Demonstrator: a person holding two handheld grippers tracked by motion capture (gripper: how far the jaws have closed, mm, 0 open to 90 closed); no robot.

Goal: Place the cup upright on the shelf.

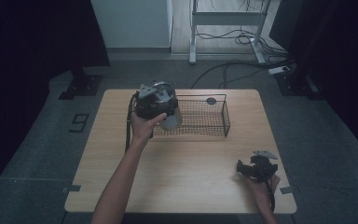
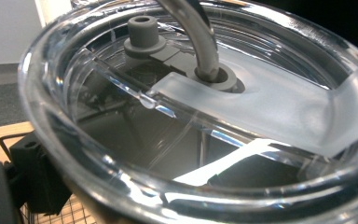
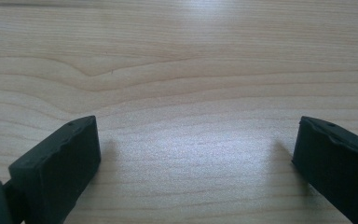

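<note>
A clear tumbler (image 1: 171, 120) with a transparent lid (image 2: 223, 107) and a grey stopper (image 2: 143, 32) hangs at the left end of a black wire basket (image 1: 204, 116). My left gripper (image 1: 167, 114) is shut on the tumbler and holds it above the basket's mesh; one black jaw shows at the lower left of the left gripper view. Down by the table's right front corner, my right gripper (image 1: 242, 168) rests low over the wood. It is open, its jaws stand wide apart, and bare tabletop lies between its fingertips (image 3: 196, 149).
The wooden table (image 1: 182, 172) has free room across its middle and front. A dark round spot (image 1: 211, 101) lies behind the basket's far wall. Beyond the table are a white desk frame (image 1: 228, 18) and cables (image 1: 242, 37) on the floor.
</note>
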